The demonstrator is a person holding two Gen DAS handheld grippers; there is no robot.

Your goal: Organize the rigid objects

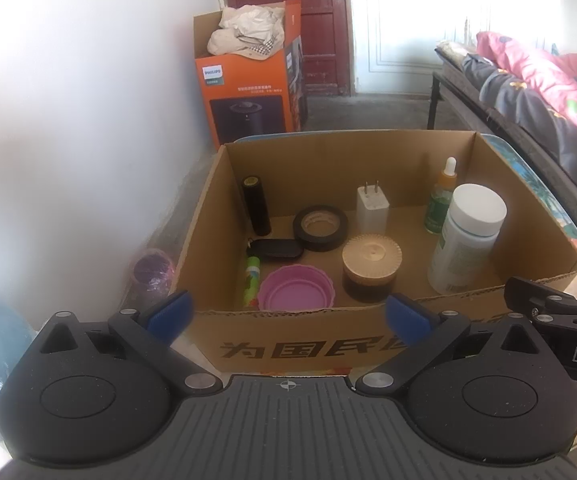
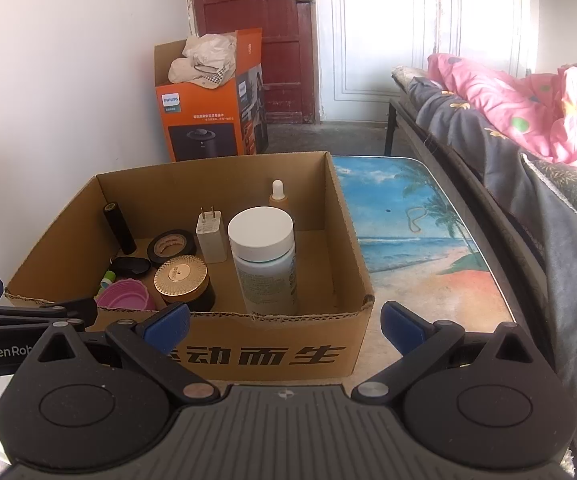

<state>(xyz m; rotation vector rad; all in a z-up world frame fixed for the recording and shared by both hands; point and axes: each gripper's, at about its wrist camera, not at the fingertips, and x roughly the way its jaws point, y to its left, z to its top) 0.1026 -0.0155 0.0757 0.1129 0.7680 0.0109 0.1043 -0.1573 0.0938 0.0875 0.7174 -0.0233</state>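
Note:
An open cardboard box (image 1: 288, 340) (image 2: 272, 352) stands on a small table and holds several items. Inside are a white pill bottle (image 1: 464, 236) (image 2: 264, 260), a gold-lidded jar (image 1: 370, 268) (image 2: 182, 280), a pink cup (image 1: 294, 288) (image 2: 126, 296), black tape (image 1: 320, 226) (image 2: 170, 246), a white plug (image 1: 371, 206) (image 2: 210, 236), a dropper bottle (image 1: 442, 196) (image 2: 278, 196), a black cylinder (image 1: 255, 206) (image 2: 119, 228), a black key fob (image 1: 274, 248) and a green tube (image 1: 250, 280). My left gripper (image 1: 288, 314) and right gripper (image 2: 284, 328) hang open before the box's near wall, holding nothing.
The table top (image 2: 416, 232) carries a beach picture, with a thin loop (image 2: 414, 218) lying on it. An orange appliance box (image 1: 248, 80) (image 2: 208, 108) stands by the white wall. A bed with pink bedding (image 2: 508, 108) runs along the right. A purple cup (image 1: 152, 276) sits left of the box.

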